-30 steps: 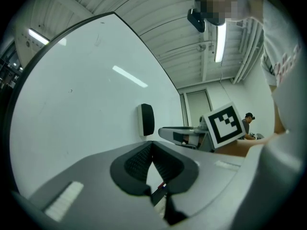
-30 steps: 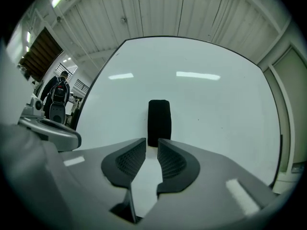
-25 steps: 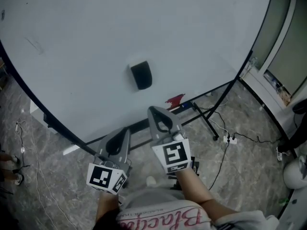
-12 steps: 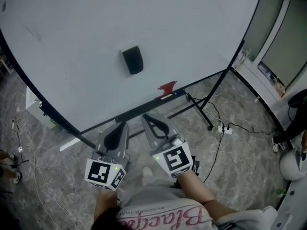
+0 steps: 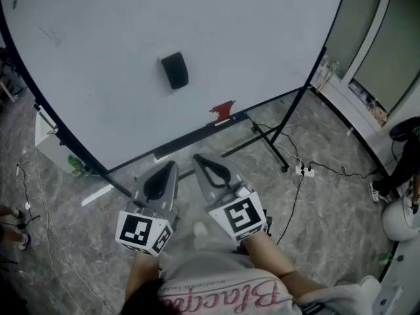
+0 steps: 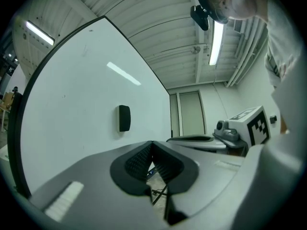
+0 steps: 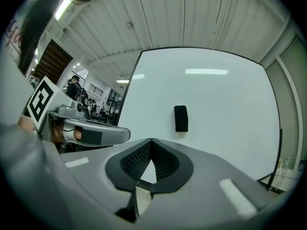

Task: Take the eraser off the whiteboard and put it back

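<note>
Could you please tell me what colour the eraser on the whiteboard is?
The eraser is plain black, and it shows best in the right gripper view.

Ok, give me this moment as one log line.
eraser: on whiteboard | left claw: shut, empty | right claw: shut, empty | both apart from eraser

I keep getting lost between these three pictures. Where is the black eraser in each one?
Head view: eraser upper left of centre.
Left gripper view: eraser left of centre.
Right gripper view: eraser just right of centre.
Shared landmark: the whiteboard it sticks to.
</note>
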The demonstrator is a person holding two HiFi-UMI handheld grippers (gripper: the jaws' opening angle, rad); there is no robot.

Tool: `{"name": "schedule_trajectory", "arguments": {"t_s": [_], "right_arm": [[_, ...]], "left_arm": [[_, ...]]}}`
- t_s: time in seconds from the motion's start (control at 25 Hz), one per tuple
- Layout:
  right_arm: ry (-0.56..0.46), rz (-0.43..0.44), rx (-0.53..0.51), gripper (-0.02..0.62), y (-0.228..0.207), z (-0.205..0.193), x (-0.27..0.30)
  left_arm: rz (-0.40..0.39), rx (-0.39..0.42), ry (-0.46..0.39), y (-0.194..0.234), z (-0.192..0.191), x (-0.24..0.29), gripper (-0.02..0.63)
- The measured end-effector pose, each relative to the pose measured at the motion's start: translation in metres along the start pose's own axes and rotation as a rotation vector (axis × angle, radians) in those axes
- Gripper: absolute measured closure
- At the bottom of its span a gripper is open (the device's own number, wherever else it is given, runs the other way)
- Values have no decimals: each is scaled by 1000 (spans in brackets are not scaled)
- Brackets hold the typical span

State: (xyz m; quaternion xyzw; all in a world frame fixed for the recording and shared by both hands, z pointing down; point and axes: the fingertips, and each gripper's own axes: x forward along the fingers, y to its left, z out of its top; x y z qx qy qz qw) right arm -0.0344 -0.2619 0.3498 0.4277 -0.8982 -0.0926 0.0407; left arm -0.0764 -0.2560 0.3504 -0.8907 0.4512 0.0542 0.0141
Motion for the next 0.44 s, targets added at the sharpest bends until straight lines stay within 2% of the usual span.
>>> {"name": "schedule_trajectory", "arguments": {"t_s": [0.44], "right_arm": [[-25,14,-18,595,10,15,-10]], "left_arm": [[12,19,4,-4,7,-16,609]]}}
